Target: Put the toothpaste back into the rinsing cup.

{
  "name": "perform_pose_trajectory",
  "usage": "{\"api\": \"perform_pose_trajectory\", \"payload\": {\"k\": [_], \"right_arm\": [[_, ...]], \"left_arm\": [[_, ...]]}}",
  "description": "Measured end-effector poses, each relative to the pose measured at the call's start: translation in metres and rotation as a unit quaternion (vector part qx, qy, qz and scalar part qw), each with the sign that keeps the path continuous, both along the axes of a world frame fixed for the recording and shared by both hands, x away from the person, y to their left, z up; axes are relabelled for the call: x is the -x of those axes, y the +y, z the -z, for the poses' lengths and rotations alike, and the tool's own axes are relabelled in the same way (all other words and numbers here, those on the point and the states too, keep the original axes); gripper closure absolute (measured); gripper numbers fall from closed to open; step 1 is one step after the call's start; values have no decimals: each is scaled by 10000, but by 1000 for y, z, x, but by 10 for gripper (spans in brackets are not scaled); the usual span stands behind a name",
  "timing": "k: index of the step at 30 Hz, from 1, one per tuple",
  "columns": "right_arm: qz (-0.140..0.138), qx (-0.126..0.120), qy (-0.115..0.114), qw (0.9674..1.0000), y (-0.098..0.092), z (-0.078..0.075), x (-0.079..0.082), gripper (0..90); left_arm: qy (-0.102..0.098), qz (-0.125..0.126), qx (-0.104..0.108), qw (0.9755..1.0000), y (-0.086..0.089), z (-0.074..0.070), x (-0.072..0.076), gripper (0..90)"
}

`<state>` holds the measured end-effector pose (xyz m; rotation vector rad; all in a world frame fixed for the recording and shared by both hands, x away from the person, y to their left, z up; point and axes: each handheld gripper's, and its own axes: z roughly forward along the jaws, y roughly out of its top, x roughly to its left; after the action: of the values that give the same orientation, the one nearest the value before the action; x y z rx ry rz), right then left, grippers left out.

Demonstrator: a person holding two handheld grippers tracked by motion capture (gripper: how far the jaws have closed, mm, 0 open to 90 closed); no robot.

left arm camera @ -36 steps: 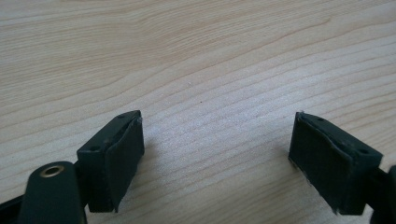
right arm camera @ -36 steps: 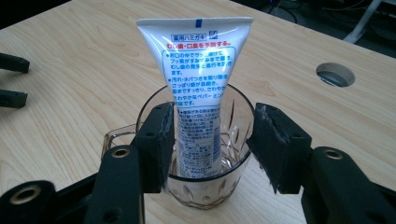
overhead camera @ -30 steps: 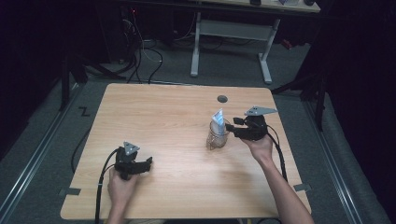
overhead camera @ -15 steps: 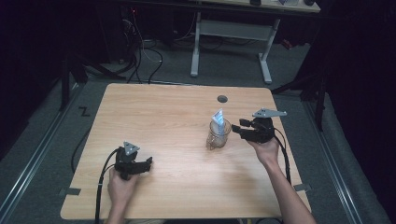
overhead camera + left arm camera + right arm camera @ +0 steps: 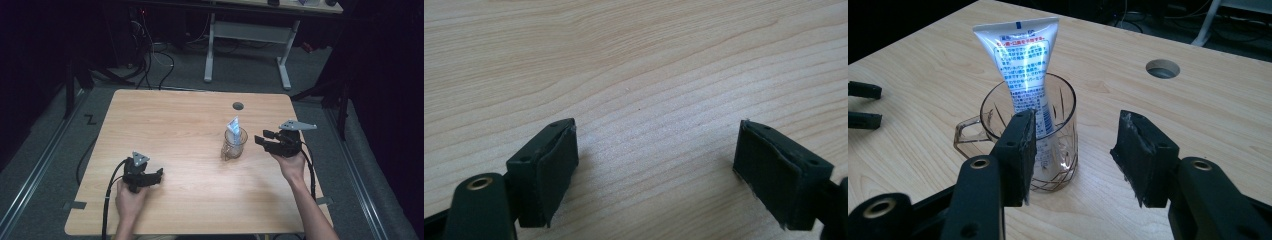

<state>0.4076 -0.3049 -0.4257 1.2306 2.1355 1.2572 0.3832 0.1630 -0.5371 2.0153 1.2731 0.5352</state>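
- Glass mug (image 5: 234,145) upright on wooden worktop (image 5: 180,125), white tube (image 5: 1025,75) standing inside, leaning on the rim.
- Right hand-held gripper (image 5: 264,140) just beside the mug, jaws apart, empty.
- Left hand-held gripper (image 5: 156,176) well apart from the mug, jaws spread, empty.

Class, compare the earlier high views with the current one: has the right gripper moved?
Yes. The right gripper has drawn back rightward from the glass mug, leaving a gap, and its jaws stand open.

wood table (image 5: 175,125) (round hole (image 5: 238,106)), white desk frame (image 5: 250,35) behind
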Motion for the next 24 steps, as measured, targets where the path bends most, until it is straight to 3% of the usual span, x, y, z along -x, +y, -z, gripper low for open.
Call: {"api": "perform_pose_trajectory", "payload": {"k": [24], "right_arm": [[235,-159,33,9996,-23,12,19,510]], "left_arm": [[0,-1,1,10000,0,0,0,180]]}}
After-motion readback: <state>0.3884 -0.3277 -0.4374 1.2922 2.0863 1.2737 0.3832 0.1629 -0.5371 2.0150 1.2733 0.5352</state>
